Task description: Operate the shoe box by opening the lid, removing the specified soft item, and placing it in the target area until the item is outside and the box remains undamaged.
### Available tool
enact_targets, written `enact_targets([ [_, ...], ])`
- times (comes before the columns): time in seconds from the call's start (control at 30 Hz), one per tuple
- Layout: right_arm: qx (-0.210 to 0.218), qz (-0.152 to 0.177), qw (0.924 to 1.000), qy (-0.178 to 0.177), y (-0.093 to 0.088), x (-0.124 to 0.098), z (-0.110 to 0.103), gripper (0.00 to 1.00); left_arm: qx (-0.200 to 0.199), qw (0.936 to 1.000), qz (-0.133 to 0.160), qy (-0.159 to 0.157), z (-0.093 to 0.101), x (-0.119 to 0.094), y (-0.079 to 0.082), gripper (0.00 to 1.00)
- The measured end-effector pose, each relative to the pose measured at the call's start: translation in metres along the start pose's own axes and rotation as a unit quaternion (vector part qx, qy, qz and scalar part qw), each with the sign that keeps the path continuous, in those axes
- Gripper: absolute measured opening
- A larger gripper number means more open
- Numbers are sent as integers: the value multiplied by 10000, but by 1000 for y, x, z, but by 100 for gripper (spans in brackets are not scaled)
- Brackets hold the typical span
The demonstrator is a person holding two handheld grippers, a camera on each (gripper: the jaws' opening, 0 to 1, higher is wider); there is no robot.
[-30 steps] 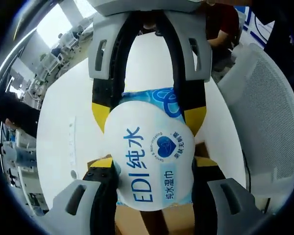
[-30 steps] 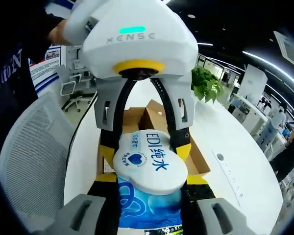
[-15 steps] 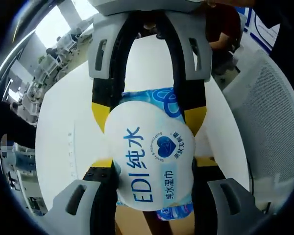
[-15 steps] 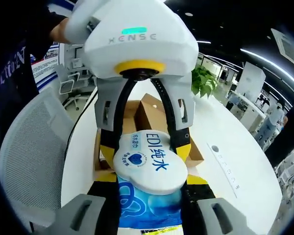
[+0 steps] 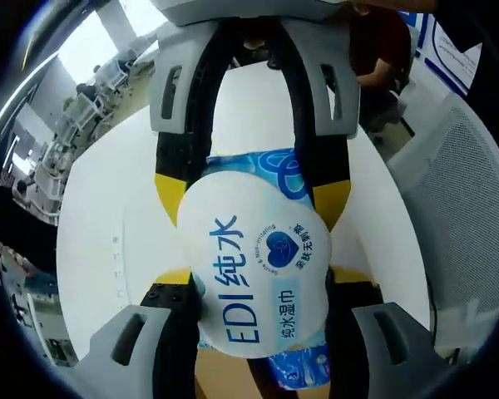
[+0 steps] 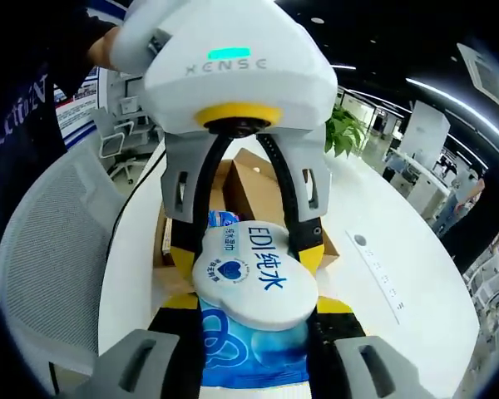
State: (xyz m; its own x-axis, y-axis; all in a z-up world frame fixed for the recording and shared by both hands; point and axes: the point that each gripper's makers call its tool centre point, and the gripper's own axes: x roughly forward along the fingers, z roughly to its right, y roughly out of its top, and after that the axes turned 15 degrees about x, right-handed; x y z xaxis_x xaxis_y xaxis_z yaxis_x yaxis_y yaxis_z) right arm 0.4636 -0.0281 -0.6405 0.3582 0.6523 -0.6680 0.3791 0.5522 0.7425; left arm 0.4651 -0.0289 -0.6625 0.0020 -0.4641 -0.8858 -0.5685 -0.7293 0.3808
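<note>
A soft pack of wet wipes with a white lid printed "EDI" and a blue wrapper is held in the air between both grippers. My left gripper is shut on it from the bottom of the left gripper view. My right gripper is shut on its far end, reaching in from the top. In the right gripper view the pack sits between my right gripper below and the left gripper above. The open cardboard shoe box lies on the table behind the pack, partly hidden.
The white table stretches out to the right with a socket strip set in it. A grey mesh chair stands at the table's left edge, also the mesh chair. A potted plant and people stand further back.
Both grippers keep their hold on the pack. The views have drifted: the box now looks a little smaller and further left behind the pack, and less cardboard shows under it.
</note>
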Motion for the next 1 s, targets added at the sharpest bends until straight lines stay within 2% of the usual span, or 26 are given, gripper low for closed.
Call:
enact_targets([
  [0.37, -13, -44, 10000, 19, -15, 6, 13, 44, -25, 10000, 26, -15, -8, 20, -2, 61],
  [1.0, -32, -92, 9999, 132, -39, 35, 30, 44, -121, 9998, -92, -91, -11, 57, -24, 61],
])
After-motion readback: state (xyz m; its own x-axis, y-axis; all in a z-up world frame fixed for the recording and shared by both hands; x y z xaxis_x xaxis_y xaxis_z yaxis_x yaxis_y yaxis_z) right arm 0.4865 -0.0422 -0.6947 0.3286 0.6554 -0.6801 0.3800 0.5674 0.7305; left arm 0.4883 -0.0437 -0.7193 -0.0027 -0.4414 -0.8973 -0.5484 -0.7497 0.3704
